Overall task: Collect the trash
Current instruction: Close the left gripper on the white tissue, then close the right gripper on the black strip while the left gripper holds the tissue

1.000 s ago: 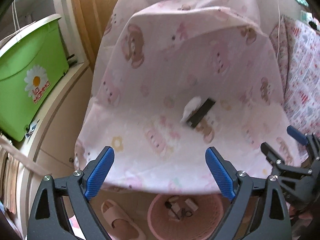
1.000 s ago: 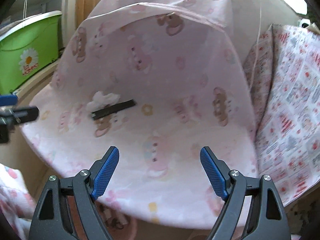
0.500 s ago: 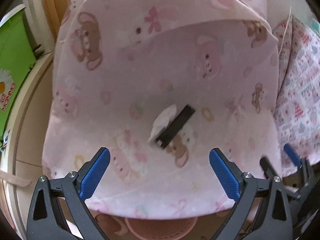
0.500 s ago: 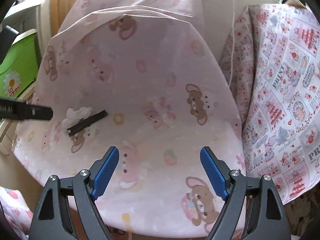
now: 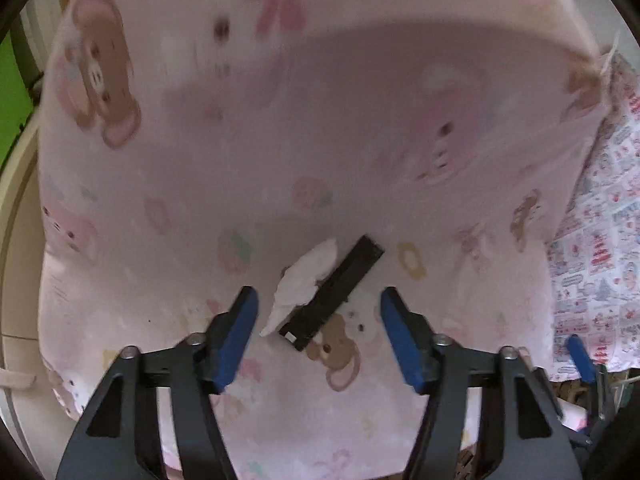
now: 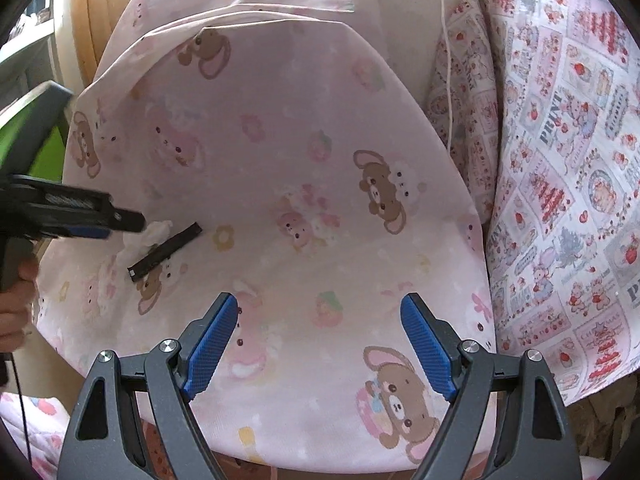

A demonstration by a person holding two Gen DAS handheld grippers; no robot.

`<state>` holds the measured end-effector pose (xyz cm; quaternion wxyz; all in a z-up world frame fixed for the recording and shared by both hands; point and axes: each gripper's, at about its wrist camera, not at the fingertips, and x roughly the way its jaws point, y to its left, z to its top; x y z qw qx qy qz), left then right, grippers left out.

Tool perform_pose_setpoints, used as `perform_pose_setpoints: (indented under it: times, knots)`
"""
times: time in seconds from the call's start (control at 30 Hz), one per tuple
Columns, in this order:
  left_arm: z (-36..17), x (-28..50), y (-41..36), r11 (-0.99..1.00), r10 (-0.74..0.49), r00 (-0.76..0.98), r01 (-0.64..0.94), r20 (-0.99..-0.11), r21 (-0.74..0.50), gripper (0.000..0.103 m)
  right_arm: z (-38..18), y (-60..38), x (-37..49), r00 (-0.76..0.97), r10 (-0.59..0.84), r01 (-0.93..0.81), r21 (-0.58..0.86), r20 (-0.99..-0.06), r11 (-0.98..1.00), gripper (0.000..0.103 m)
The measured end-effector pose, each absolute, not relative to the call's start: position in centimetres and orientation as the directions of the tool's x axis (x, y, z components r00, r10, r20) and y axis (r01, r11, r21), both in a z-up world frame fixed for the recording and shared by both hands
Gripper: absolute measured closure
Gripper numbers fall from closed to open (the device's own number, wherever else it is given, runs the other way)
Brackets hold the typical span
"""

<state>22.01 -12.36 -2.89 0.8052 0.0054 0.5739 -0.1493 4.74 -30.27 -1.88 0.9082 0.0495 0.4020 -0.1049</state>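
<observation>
**Trash on the bear-print cushion**

The only readable writing is "PRINT" on the patchwork fabric (image 6: 568, 184) to the right, amid strawberries and cakes. A pink cushion cover (image 6: 280, 152) printed with bears and rabbits fills the middle; a green bin (image 6: 24, 136) and wooden panel (image 6: 94, 20) sit at the left edge. A crumpled white tissue (image 5: 306, 280) and a black strip (image 5: 334, 298) lie touching on the cover. The left gripper (image 5: 316, 328) hangs over them, jaws just narrowing, astride both, pads not yet pressing. The right gripper (image 6: 316, 344) stands wide, holding nothing.
</observation>
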Motion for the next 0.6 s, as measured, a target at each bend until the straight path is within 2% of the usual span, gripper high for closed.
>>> perform_pose_setpoints:
  times: [0.07, 0.13, 0.2, 0.3, 0.4, 0.5, 0.6]
  knots:
    - [-3.6, 22.4, -12.5, 0.960, -0.208, 0.307, 0.245, -0.929, -0.134, 0.053, -1.5, -30.0, 4.7, 0.667, -0.157, 0.219, -0.010, -0.728, 0.976, 0.018]
    - [-3.9, 22.9, -12.2, 0.960, -0.216, 0.317, 0.242, -0.923, -0.141, 0.061, -1.3, -29.8, 4.6, 0.677, -0.176, 0.218, -0.034, -0.715, 0.975, 0.018]
    - [-4.5, 23.3, -11.7, 0.959, -0.238, 0.299, 0.223, -0.924, -0.175, 0.085, -1.4, -29.8, 4.7, 0.673, -0.199, 0.227, -0.057, -0.712, 0.972, 0.017]
    - [-5.1, 23.3, -11.0, 0.957, -0.248, 0.277, 0.219, -0.928, -0.190, 0.101, -1.6, -30.0, 5.0, 0.661, -0.174, 0.221, -0.031, -0.730, 0.975, 0.017]
    - [-4.0, 22.4, -10.5, 0.963, -0.202, 0.336, 0.239, -0.920, -0.124, 0.101, -1.7, -30.4, 4.9, 0.660, -0.162, 0.230, -0.008, -0.734, 0.973, 0.017]
    - [-2.2, 21.1, -9.1, 0.952, -0.265, 0.352, 0.242, -0.898, -0.187, 0.101, -2.0, -30.3, 4.9, 0.654, -0.170, 0.231, -0.020, -0.737, 0.973, 0.017]
    - [-0.1, 19.4, -7.7, 0.945, -0.289, 0.390, 0.264, -0.874, -0.195, 0.101, -2.4, -29.9, 5.1, 0.653, -0.170, 0.222, -0.028, -0.738, 0.975, 0.017]
